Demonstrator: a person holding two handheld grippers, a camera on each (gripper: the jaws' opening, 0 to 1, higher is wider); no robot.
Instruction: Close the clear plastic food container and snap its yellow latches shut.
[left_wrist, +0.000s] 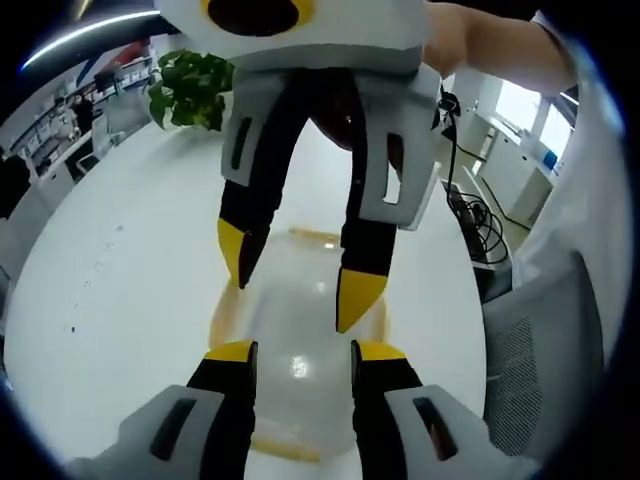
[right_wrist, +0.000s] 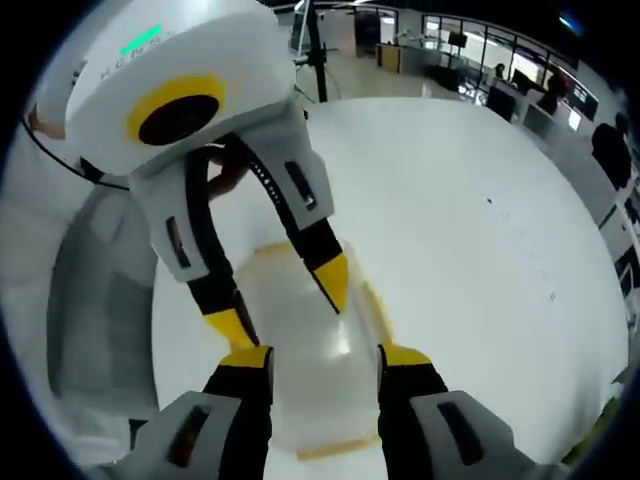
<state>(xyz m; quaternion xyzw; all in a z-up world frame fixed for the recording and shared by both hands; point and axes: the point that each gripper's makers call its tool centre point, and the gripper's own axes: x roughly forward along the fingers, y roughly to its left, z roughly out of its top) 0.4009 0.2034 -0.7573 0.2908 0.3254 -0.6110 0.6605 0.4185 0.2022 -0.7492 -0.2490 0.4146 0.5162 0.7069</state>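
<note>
**Clear food container on white surface, both hand-held grippers over the lid**

Item: clear plastic food container (left_wrist: 300, 350), lying flat on the white surface (left_wrist: 110, 300), yellow latches (left_wrist: 315, 237) along its edges. In the right gripper view the same container (right_wrist: 300, 330) sits between the two tools, a yellow latch (right_wrist: 335, 447) at its near edge.

Progress, as judged: the lid appears laid on the box, so closing looks largely done. Whether any latch is snapped home cannot be told; the yellow strips are pale and blurred. Latching seems to be what is left.

Left hand-held gripper (left_wrist: 300, 350): jaws apart, yellow tips just above or at the lid, nothing between them. Contact cannot be confirmed.

Right hand-held gripper (right_wrist: 325, 355): jaws apart, straddling the near part of the container, holding nothing. Seen from the left gripper view, the right hand-held gripper (left_wrist: 300, 275) comes down from the far side, tips spread over the lid.

Surroundings: potted plant (left_wrist: 190, 88) at the far edge of the surface; grey chair (left_wrist: 545, 370) alongside.
</note>
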